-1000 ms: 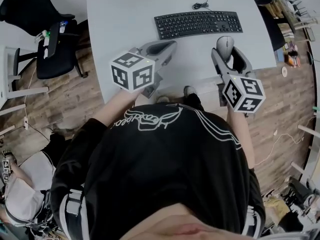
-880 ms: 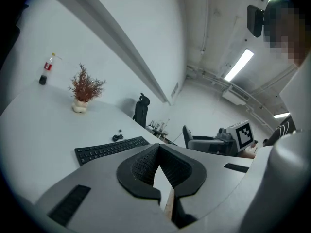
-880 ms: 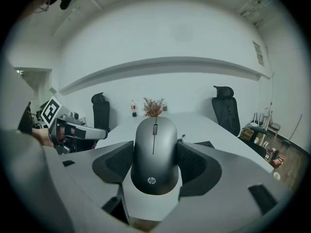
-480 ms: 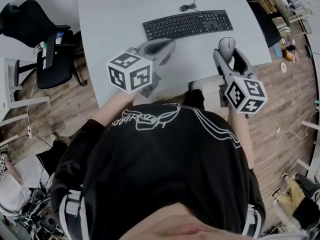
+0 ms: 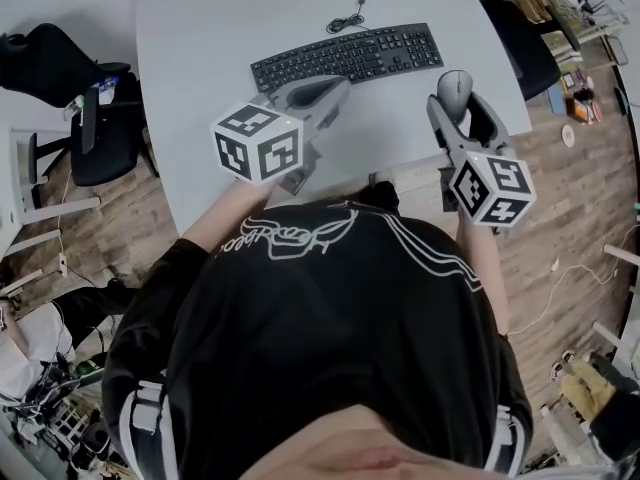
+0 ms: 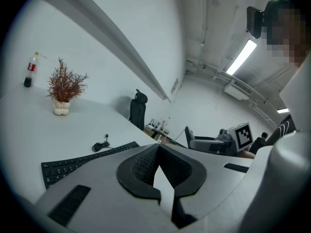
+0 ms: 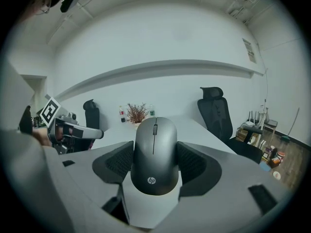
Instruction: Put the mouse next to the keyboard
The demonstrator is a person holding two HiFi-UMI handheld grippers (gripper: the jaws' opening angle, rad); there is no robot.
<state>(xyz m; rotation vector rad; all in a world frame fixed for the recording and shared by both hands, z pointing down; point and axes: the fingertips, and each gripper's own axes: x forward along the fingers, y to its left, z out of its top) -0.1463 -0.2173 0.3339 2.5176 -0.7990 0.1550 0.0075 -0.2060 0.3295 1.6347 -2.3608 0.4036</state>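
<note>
Mouse (image 7: 154,149): likely light, slick, rigid; your right gripper (image 7: 154,165) jaws pinch its flanks.
Left gripper (image 6: 158,155): jaws together, empty.

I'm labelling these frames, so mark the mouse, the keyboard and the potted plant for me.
mouse (image 7: 154,154): right gripper view, centre of its top shell.
keyboard (image 5: 347,57): head view, middle of the key field.
potted plant (image 6: 64,87): left gripper view, on its reddish twigs above the pot.
</note>
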